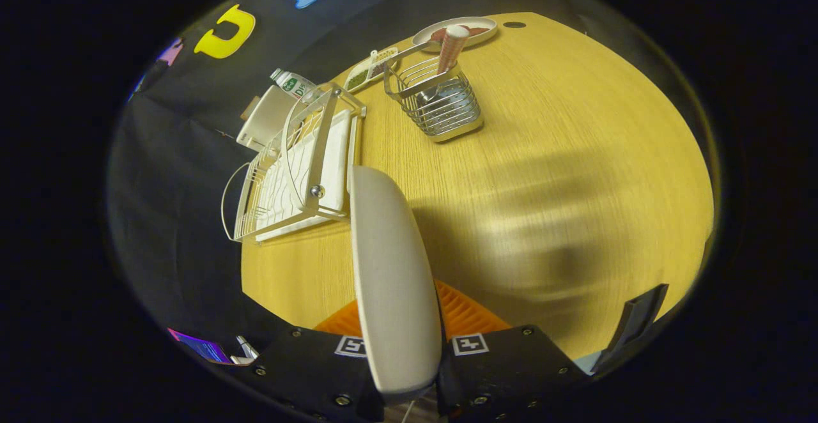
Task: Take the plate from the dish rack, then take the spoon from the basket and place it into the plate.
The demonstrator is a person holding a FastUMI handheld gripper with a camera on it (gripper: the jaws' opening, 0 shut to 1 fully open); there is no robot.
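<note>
Gripper view has my tool (401, 337) closed on the plate (391, 269), both fingers pressing its rim, so the plate stands on edge above the light wooden tabletop (575, 154). Beyond it to the left sits the white dish rack (294, 167) at the tabletop's edge, against the booth's black cloth wall (172, 174). Farther off stands the wire basket (441, 103) with the spoon (450, 49) upright in it, and a second plate (463, 27) lies behind.

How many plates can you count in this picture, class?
2. One plate stands edge-on, clamped between the gripper fingers, just ahead of the rack. A second plate lies flat on the table beyond the basket.
</note>
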